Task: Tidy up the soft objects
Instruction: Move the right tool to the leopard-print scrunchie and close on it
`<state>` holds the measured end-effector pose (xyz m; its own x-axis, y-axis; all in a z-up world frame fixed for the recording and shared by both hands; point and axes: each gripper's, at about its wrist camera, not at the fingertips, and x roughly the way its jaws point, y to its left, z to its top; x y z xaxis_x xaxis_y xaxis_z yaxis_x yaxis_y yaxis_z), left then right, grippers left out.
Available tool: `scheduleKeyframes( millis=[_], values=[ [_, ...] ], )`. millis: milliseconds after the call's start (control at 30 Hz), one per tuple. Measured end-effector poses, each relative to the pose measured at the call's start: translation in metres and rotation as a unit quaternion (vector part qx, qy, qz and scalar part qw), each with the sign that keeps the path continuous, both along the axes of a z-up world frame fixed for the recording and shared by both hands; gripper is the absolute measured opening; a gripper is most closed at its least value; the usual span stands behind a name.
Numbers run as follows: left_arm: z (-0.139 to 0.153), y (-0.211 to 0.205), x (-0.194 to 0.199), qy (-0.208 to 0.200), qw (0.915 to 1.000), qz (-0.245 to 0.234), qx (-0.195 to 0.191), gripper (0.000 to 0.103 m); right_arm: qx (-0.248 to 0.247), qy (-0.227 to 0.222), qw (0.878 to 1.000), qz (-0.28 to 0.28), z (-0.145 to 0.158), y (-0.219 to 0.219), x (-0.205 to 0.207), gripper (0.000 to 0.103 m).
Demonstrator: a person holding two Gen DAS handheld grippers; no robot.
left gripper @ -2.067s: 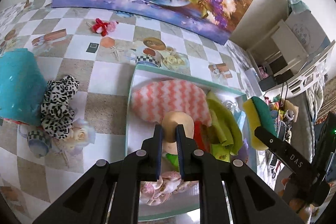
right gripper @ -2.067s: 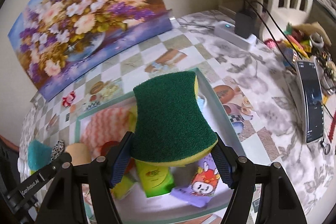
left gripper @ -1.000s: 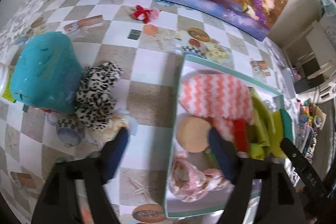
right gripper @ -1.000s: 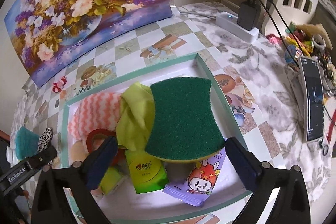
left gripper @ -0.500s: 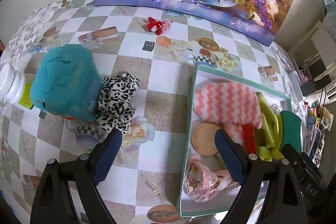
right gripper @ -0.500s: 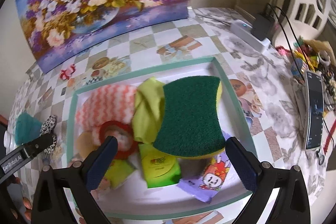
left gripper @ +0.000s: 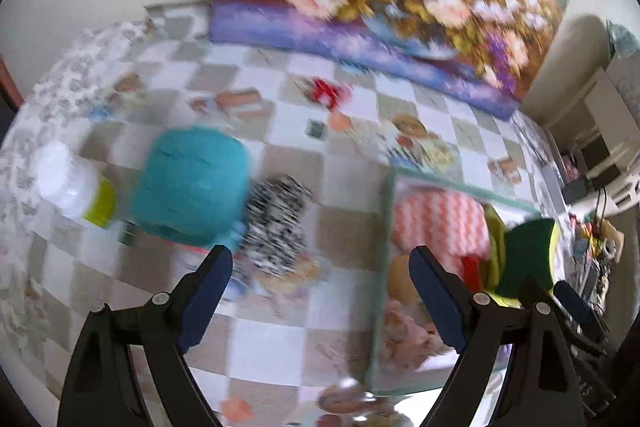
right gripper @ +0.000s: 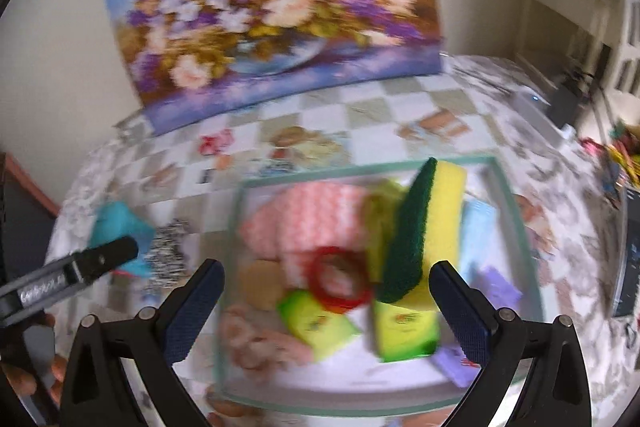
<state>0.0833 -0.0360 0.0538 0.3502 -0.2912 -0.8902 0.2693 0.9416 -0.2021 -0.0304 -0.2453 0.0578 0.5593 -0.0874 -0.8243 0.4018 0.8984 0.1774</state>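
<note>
Checkered tablecloth [left gripper: 348, 187] covers the table; flower painting [right gripper: 276, 7] leans upper centre. Both views are blurred. Left gripper [left gripper: 320, 287] and right gripper [right gripper: 326, 303] are spread wide, empty. Sponge [right gripper: 424, 227] stands tilted in tray [right gripper: 516, 219], centre right.

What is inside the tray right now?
In the tray: sponge on edge, pink cloth, red ring, green packets. Whatever lies under them is covered.

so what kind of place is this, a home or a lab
Most likely a home, perhaps a dining or living room. A table under a patterned checked tablecloth stands against a wall, with a flower painting propped on it. At the right are a white shelf unit and a power strip with a charger.
</note>
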Motion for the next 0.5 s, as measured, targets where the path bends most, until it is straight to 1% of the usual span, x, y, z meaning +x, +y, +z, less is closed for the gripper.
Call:
scheduleKeyframes(
  millis=[100, 167, 333, 500],
  values=[
    [0.005, 0.024, 0.008, -0.005, 0.9997, 0.024, -0.004, 0.090, 0.010, -0.001, 0.999, 0.030, -0.001, 0.020, 0.011, 0.103],
    [0.002, 0.040, 0.014, 0.002, 0.9991, 0.041, -0.006, 0.090, 0.010, 0.004, 0.999, 0.043, -0.004, 0.031, 0.017, 0.103],
    [-0.010, 0.070, 0.018, 0.019, 0.9972, 0.072, 0.006, 0.090, 0.014, 0.017, 0.997, 0.076, -0.012, 0.057, 0.033, 0.103],
    [-0.014, 0.081, 0.013, 0.020, 0.9975, 0.065, 0.018, 0.090, 0.019, 0.024, 0.993, 0.111, -0.019, 0.089, 0.053, 0.103]
  ],
)
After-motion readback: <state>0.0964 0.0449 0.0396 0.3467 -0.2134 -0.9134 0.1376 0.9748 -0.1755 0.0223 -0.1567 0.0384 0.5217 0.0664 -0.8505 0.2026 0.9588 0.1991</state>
